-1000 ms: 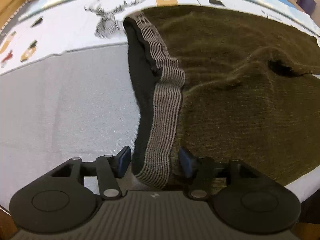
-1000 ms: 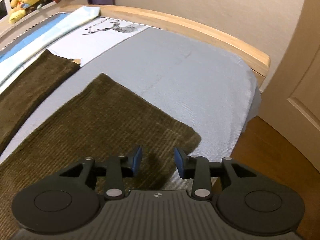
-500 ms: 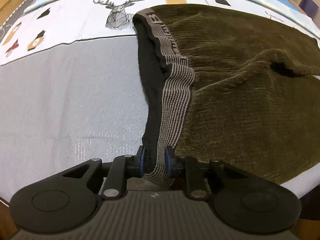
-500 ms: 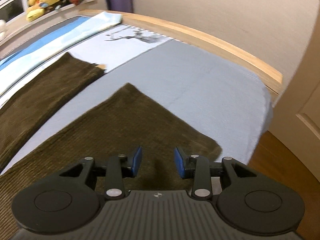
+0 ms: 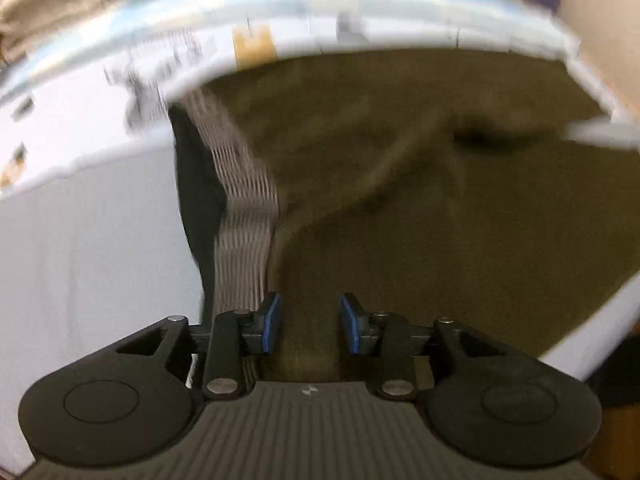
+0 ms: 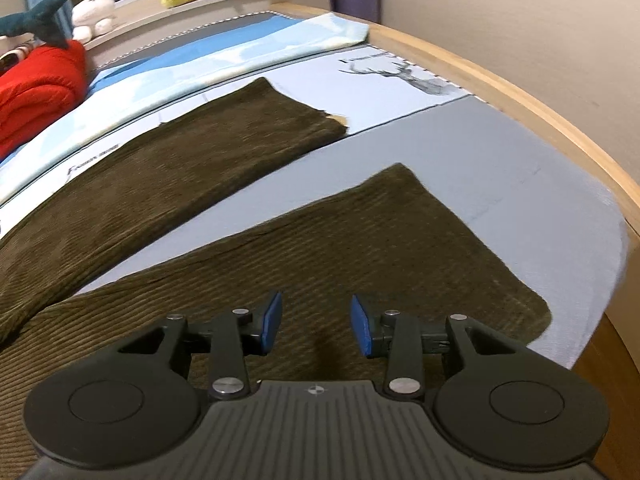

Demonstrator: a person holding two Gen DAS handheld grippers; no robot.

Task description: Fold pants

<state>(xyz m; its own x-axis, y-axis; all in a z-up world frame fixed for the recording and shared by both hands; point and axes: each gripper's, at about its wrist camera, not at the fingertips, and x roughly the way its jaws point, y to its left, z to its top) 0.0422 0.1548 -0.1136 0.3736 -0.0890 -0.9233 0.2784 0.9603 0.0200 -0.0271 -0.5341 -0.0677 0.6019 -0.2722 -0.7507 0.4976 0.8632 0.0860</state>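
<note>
— Now, what changed on the bed (image 6: 500, 148)?
— Left gripper (image 5: 308, 322), lately pinching the pants' (image 5: 420, 208) striped waistband (image 5: 244, 216), is spreading, fabric loose between. Right gripper (image 6: 316, 326) hangs parted over the near leg (image 6: 360, 248); fold not begun.

Blurred, the left tongs (image 5: 308, 323) are opening, olive corduroy pants (image 5: 420, 200) between their blue pads beside the striped waistband (image 5: 244, 216).

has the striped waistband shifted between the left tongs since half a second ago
Yes. The striped waistband, then pinched between the pads, now sits by the left pad of the opening left tongs, with olive pants fabric in the gap.
</note>
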